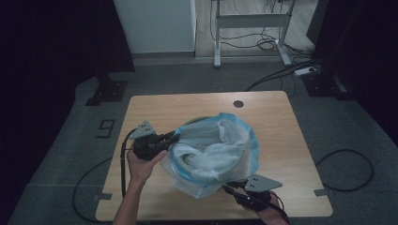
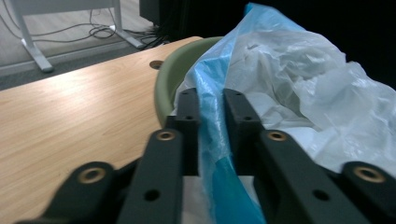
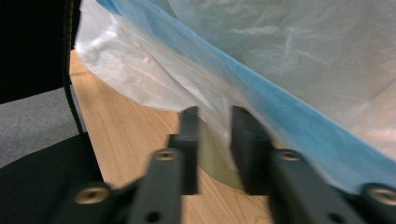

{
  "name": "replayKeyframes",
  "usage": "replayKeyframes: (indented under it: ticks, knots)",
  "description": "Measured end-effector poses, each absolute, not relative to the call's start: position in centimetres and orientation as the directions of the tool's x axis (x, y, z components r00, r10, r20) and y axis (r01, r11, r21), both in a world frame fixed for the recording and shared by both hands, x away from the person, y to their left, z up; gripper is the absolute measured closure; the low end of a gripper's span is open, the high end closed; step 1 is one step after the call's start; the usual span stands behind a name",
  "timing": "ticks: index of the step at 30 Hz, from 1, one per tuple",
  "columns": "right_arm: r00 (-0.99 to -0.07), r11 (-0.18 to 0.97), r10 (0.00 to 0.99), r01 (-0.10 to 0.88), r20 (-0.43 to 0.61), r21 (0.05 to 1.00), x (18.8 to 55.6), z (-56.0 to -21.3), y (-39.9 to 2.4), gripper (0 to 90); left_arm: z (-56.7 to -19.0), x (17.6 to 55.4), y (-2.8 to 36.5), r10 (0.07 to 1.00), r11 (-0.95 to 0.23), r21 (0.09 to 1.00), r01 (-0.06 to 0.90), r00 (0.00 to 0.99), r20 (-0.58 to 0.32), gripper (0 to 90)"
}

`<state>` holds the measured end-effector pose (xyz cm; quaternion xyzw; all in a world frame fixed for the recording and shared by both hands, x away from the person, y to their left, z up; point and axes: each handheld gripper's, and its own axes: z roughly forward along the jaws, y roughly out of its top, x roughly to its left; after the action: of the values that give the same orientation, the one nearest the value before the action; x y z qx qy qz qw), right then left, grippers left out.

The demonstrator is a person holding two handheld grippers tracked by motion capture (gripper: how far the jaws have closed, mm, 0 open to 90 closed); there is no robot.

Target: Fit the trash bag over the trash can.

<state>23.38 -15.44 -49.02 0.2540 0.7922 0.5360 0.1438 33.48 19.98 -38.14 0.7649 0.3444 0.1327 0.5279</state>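
A translucent white plastic bag with a blue rim (image 1: 216, 150) lines a green bin (image 2: 170, 79) standing in the middle of the wooden table (image 1: 272, 122). My left gripper (image 1: 176, 137) reaches the bag's left edge from the left. In the left gripper view (image 2: 211, 100) its jaws stand close together with the blue rim (image 2: 210, 116) pinched between them. My right gripper (image 1: 227, 187) sits at the table's front edge, below the bag. In the right gripper view (image 3: 215, 116) its jaws stand apart, with the bag's film and the bin wall (image 3: 212, 158) showing through the gap.
A round cable hole (image 1: 238, 103) is near the table's far edge. Bare wood lies to the left and right of the bin. On the floor behind stand a white desk frame (image 1: 248, 28) and cables (image 1: 281, 72); a "9" mark (image 1: 107, 127) is at the left.
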Motion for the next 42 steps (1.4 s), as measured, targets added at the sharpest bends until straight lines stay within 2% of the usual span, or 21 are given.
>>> replayKeyframes:
  ticks: [5,10,15,20,24,31,34,36,37,42]
  knots:
    - [-0.813,0.235,0.582,0.197,0.025,0.952,22.0,-47.3,-17.3,49.5,-38.4,33.7,20.6,0.686,-0.153,0.903,0.402,0.701,-0.195,87.1]
    - [-0.772,0.171,0.635,0.143,0.001,0.975,21.6,-45.1,-20.1,38.9,-38.6,33.8,20.7,0.692,-0.136,0.904,0.406,0.692,-0.206,89.5]
    - [-0.71,0.137,0.704,0.155,0.014,0.978,24.2,-43.7,-22.5,36.7,-38.5,33.7,20.8,0.695,-0.131,0.906,0.402,0.689,-0.205,89.7]
    - [-0.671,0.124,0.74,0.201,0.044,0.972,28.2,-43.8,-23.6,35.3,-38.5,33.7,20.8,0.694,-0.125,0.908,0.4,0.689,-0.208,89.7]
    - [-0.672,0.113,0.737,0.229,0.072,0.967,30.7,-44.2,-23.7,34.7,-38.6,33.8,20.9,0.692,-0.117,0.908,0.402,0.689,-0.215,89.7]
    - [-0.689,0.118,0.718,0.257,0.096,0.959,32.5,-44.6,-22.7,34.5,-38.8,34.0,21.3,0.692,-0.106,0.908,0.406,0.685,-0.226,89.7]
    - [-0.707,0.115,0.697,0.275,0.12,0.955,33.3,-44.9,-22.5,41.8,-39.1,34.0,21.4,0.691,-0.098,0.905,0.413,0.683,-0.237,89.7]
    - [-0.732,0.105,0.665,0.288,0.148,0.952,33.7,-45.2,-22.4,52.7,-39.2,34.1,21.5,0.691,-0.097,0.904,0.416,0.681,-0.24,89.7]
    - [-0.741,0.1,0.653,0.291,0.158,0.951,33.8,-45.3,-22.3,61.5,-39.2,34.1,21.6,0.692,-0.097,0.904,0.417,0.681,-0.24,89.7]
    - [-0.739,0.108,0.659,0.282,0.144,0.953,34.1,-45.6,-21.8,82.4,-39.0,34.2,21.9,0.695,-0.084,0.908,0.411,0.677,-0.242,89.7]
